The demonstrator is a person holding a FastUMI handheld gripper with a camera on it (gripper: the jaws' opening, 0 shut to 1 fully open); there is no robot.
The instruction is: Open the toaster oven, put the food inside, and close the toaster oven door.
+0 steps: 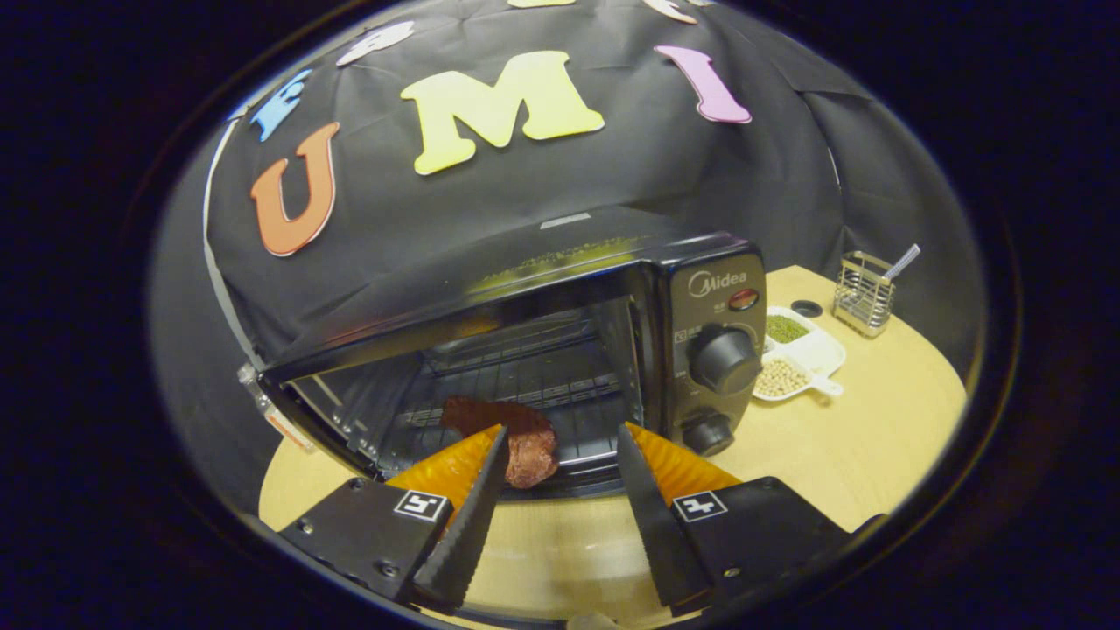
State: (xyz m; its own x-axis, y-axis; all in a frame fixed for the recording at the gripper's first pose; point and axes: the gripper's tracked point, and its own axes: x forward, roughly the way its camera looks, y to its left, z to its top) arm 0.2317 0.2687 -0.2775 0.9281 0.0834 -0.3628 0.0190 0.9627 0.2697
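Observation:
The black toaster oven (560,350) stands on the wooden table (857,446) with its cavity open, and its wire rack shows inside. A reddish-brown piece of food (535,451) lies on the front of the rack, left of centre. My gripper (562,429) is open just in front of the oven mouth, with nothing between the fingers. The left fingertip covers part of the food's near side; whether it touches I cannot tell. The oven's control panel with two black knobs (724,359) is to the right of the right finger. The lowered door is not clearly visible.
Right of the oven lies a white divided dish (818,350) holding green and beige beans. Farther back stands a wire metal holder (862,293) with a utensil in it, and a small black disc (806,308). A clear bottle-like object (262,407) sits at the oven's left.

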